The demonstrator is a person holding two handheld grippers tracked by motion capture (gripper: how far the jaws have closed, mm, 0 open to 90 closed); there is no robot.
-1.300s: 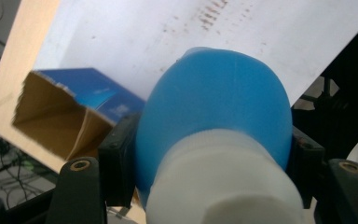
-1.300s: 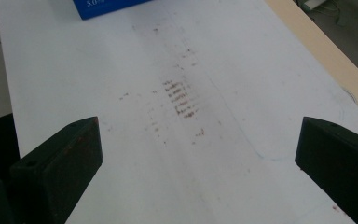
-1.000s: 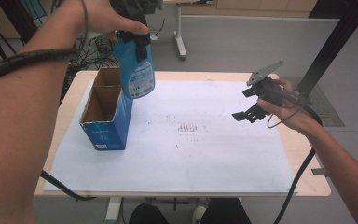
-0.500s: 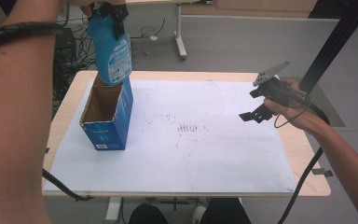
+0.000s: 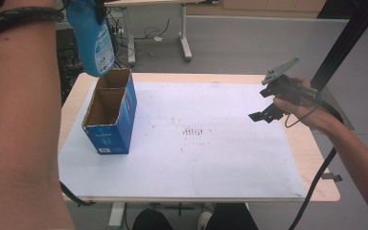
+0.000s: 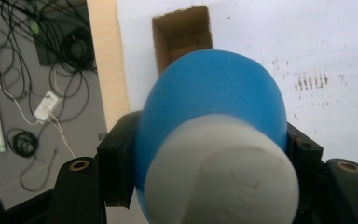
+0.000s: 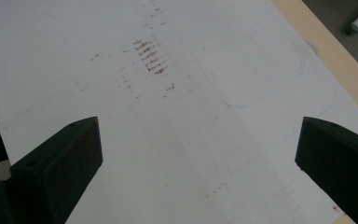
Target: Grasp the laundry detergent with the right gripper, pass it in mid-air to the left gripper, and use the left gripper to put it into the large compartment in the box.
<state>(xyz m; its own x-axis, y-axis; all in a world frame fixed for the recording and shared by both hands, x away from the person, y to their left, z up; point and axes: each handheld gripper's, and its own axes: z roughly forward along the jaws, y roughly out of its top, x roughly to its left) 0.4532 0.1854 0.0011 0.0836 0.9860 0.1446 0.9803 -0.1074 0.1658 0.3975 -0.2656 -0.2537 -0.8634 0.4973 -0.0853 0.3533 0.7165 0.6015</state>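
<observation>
Tabletop (image 5: 230, 177) under its white sheet carries a blue cardboard box (image 5: 110, 112) with its top open, standing near the left edge. Blue bottle (image 5: 92, 40) hangs high above the box's far end, pinched at its neck by the left gripper (image 6: 214, 154); from that height, any tilt could send it onto the rim, tipping the box. Right gripper (image 7: 198, 154) hovers over bare sheet, fingers spread wide, empty.
</observation>
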